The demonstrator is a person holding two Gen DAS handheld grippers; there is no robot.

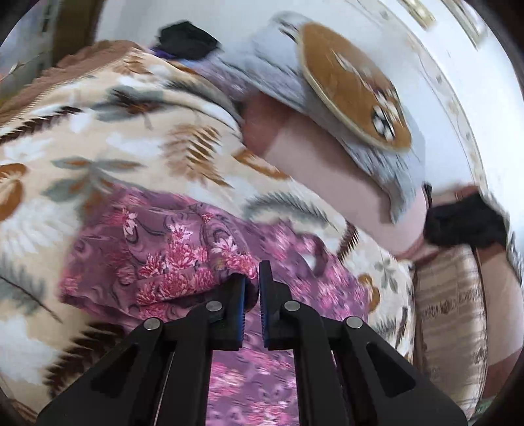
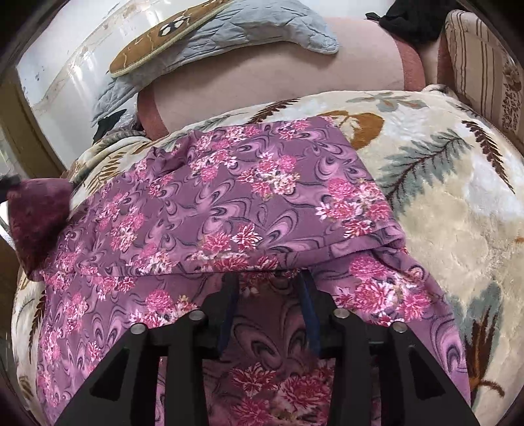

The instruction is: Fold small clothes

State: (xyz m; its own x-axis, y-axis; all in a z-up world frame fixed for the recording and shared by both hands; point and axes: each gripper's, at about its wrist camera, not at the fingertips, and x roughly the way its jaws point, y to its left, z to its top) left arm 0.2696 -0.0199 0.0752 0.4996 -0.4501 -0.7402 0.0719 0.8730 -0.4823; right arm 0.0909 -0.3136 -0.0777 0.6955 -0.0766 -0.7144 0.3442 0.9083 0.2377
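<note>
A purple garment with pink flowers (image 2: 229, 203) lies partly folded on a cream leaf-print blanket (image 2: 442, 213). In the left wrist view the garment (image 1: 170, 252) is bunched, and my left gripper (image 1: 253, 278) is shut on a fold of its edge. My right gripper (image 2: 268, 278) has its jaws apart with the tips tucked under the folded-over edge of the garment; cloth hides the fingertips. At the left edge of the right wrist view a raised corner of the garment (image 2: 39, 209) shows its darker underside.
A pink bolster (image 2: 278, 75) lies behind the blanket, with a grey quilted cushion (image 2: 229, 36) bearing a brown patch on it. A black cloth (image 2: 412, 19) lies at the far right by a striped cushion (image 2: 475, 55). A white wall (image 1: 458, 98) stands behind.
</note>
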